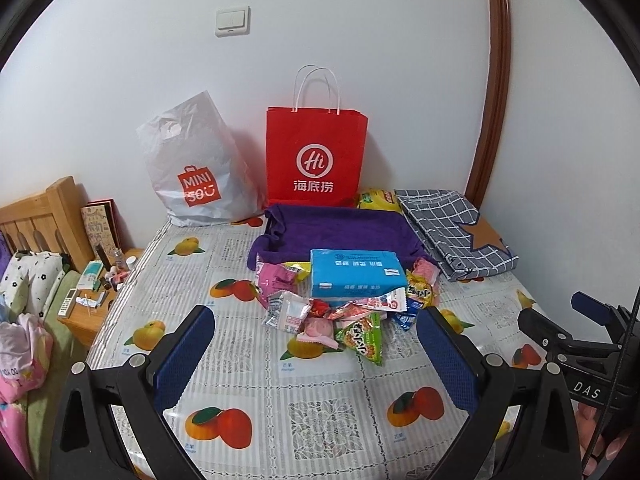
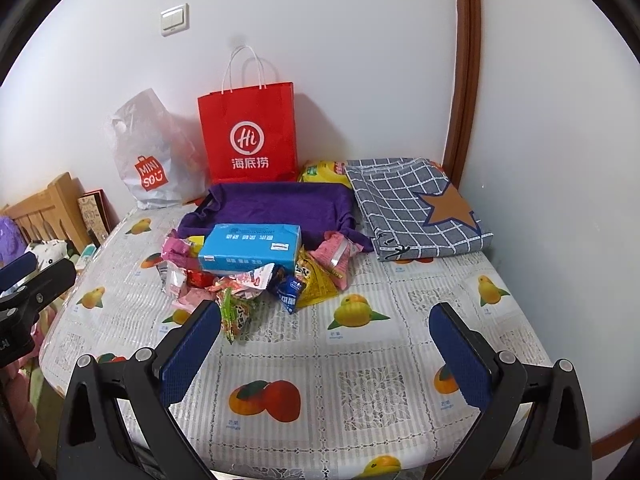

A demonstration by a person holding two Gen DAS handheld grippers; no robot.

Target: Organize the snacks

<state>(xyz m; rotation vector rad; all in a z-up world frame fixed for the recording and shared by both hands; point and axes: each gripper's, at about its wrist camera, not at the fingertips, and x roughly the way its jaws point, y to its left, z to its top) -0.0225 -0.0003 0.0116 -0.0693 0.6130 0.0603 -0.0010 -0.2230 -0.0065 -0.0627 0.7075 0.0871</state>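
Blue tissue box (image 1: 357, 276) tops the snack pile (image 1: 340, 312) — purple basket (image 1: 340, 228) behind.

On your worktop (image 1: 328, 384), the tissue pack (image 1: 357, 276) lies on the snack pile (image 1: 340, 316); behind it the towel (image 1: 340, 228), then two bags (image 1: 316, 156) against the wall.

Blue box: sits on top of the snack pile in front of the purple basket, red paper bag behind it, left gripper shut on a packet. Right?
Not quite. The left gripper is open and holds nothing, as the left wrist view shows. The rest stands: the blue box sits on the snack pile in front of the purple basket, red paper bag behind.
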